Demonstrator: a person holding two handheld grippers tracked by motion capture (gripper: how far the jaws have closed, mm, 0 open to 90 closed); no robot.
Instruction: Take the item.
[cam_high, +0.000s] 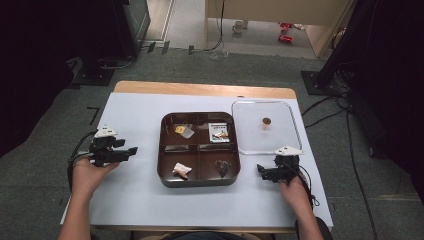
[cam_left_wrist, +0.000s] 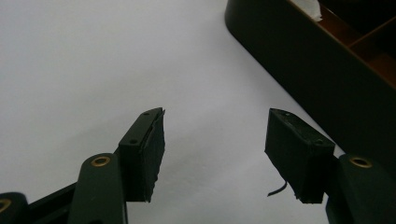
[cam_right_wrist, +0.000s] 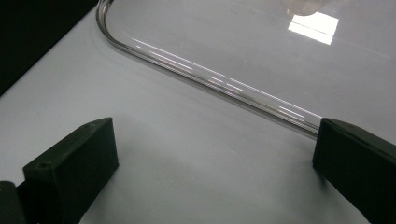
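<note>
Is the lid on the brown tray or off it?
Off. The clear lid lies flat on the table beside the brown tray, whose four compartments are uncovered.

Glossy dark brown plastic tray (cam_high: 199, 177), clear smooth plastic lid (cam_high: 290, 142), matt white table cover (cam_high: 135, 195), bare wood table edge (cam_high: 200, 89), matt black grippers.

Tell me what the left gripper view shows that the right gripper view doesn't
Left gripper view alone: the dark outer wall of the brown tray, with a divider and a scrap of something white inside its top edge. Right gripper view alone: the curved rim of the clear lid lying on the table, with a bright reflection on it. Both share: the white table cover and a pair of black jaws standing open with nothing between them, the left gripper and the right gripper.
</note>
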